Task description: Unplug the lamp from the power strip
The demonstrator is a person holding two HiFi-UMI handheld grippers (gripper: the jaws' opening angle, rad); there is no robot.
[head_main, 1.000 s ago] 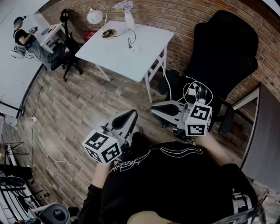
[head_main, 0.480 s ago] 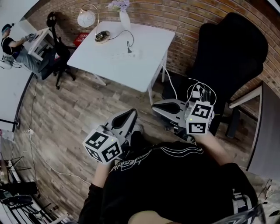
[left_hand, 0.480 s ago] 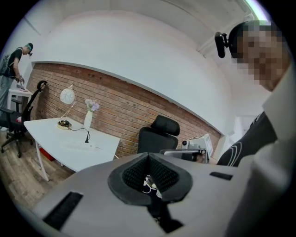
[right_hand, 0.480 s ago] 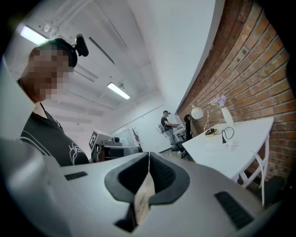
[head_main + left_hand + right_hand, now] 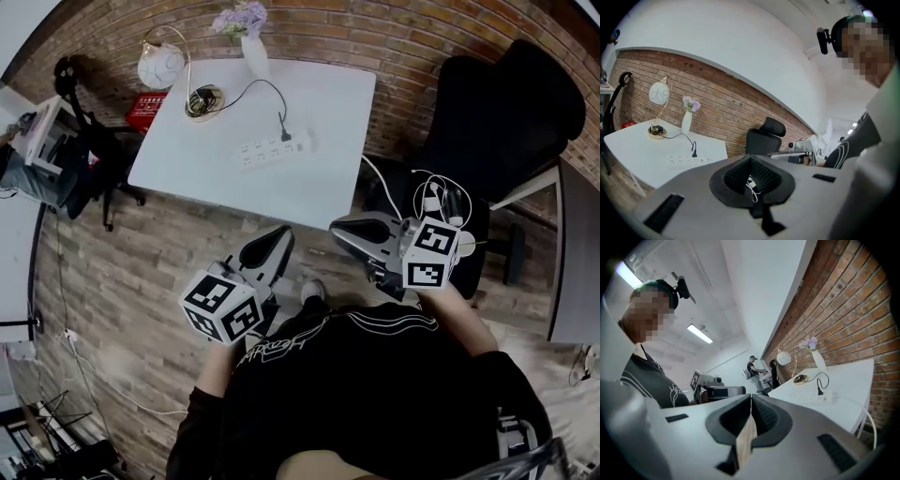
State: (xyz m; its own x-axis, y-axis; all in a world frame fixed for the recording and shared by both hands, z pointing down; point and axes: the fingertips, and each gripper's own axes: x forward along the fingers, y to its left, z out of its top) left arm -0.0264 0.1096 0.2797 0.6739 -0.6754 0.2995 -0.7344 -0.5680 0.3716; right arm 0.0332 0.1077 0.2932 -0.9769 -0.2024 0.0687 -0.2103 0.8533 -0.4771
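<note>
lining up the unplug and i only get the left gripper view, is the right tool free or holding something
Observer: The right tool is free. Its jaws are together with nothing between them.
Operator: ok, is either tool over the table yet
Observer: No. The head view shows the left tool and the right tool both short of the table, over the wood floor close to your body.
Operator: where does the strip's own lead go
Observer: From the power strip a white cable drops off the table's right edge toward the black chair.
</note>
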